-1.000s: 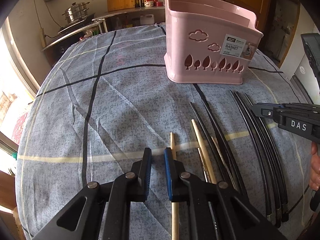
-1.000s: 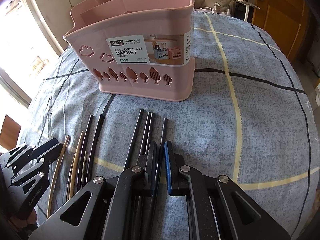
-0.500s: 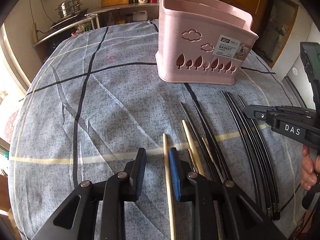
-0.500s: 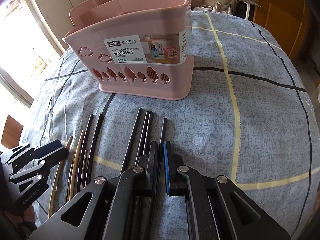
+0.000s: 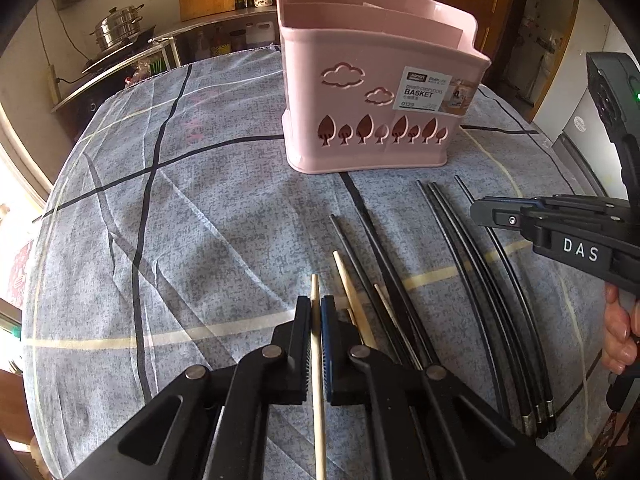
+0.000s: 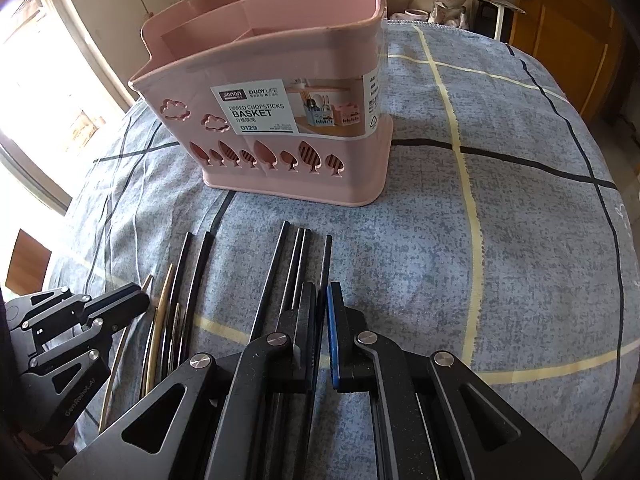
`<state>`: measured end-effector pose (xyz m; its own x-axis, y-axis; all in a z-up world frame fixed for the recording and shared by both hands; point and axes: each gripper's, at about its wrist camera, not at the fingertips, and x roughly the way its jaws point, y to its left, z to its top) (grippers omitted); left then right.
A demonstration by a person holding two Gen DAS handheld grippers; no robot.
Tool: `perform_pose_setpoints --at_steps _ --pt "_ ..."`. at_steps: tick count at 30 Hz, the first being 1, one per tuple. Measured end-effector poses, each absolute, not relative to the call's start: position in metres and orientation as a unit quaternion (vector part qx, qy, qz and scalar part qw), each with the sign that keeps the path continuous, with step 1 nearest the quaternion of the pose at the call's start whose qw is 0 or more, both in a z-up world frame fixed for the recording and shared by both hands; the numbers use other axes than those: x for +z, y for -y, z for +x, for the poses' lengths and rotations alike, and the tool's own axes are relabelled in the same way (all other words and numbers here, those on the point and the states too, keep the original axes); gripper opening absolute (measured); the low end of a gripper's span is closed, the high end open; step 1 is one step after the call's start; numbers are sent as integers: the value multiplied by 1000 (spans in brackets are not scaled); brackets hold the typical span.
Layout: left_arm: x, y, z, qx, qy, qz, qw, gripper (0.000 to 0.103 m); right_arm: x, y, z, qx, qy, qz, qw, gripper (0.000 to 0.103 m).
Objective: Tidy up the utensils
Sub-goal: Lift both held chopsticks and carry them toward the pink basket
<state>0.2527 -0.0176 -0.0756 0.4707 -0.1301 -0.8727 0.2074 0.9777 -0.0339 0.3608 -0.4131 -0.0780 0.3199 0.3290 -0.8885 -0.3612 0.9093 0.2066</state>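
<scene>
left gripper (image 5: 316, 312): pinching a pale wooden chopstick (image 5: 319, 380) lying on the blue checked tablecloth (image 5: 192, 240) | right gripper (image 6: 322, 300): clamped on a thin black chopstick (image 6: 327, 256), rightmost one | pink plastic divided basket (image 6: 280, 80): upright just behind the chopstick rows

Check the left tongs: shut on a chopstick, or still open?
Shut on it. The left tongs pinch the pale wooden chopstick, both pads tight against it, no gap visible.
</scene>
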Motion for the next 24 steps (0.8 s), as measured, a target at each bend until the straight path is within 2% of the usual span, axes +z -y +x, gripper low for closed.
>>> perform_pose_setpoints --at_steps 7,17,24 --pt "-36 12 243 -110 -473 19 874 4 -48 422 354 226 -519 3 824 5" --pt "36 -3 216 -108 -402 -4 909 4 23 441 326 241 -449 29 860 5" --pt "64 -5 197 -112 -373 -11 921 4 61 454 297 245 -398 36 883 5"
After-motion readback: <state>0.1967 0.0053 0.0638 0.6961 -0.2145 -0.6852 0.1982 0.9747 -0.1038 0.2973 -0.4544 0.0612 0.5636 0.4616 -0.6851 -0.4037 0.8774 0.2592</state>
